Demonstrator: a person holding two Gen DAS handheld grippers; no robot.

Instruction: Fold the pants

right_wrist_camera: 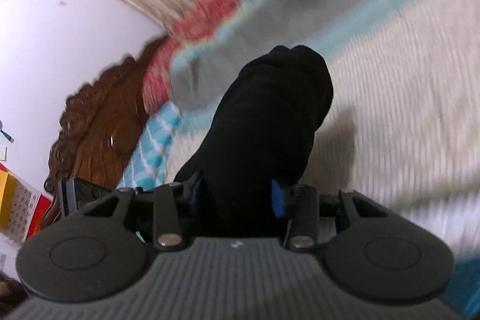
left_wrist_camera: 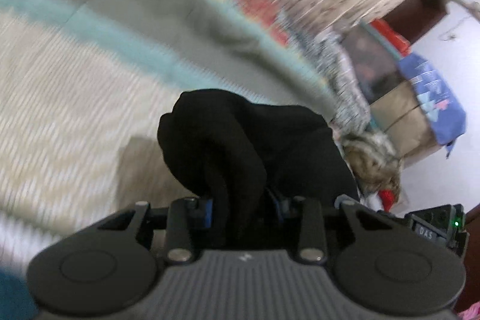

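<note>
The pants are black cloth. In the left wrist view a bunched fold of the pants (left_wrist_camera: pixel 228 140) rises from between the blue pads (left_wrist_camera: pixel 208 212), and my left gripper (left_wrist_camera: pixel 243 209) is shut on it. In the right wrist view a thick roll of the pants (right_wrist_camera: pixel 270 116) stands up between the blue pads (right_wrist_camera: pixel 277 197), with my right gripper (right_wrist_camera: pixel 237 195) shut on it. Both bunches hang above the bed. The rest of the pants is hidden below the grippers. Both views are smeared.
Below lies a bed with a cream ribbed cover (left_wrist_camera: pixel 60 116) and a grey blanket with teal stripes (left_wrist_camera: pixel 144 8). A carved wooden headboard (right_wrist_camera: pixel 99 122) stands at the left of the right wrist view. A cardboard box (left_wrist_camera: pixel 402 116) and a blue bag (left_wrist_camera: pixel 432 92) sit beside the bed.
</note>
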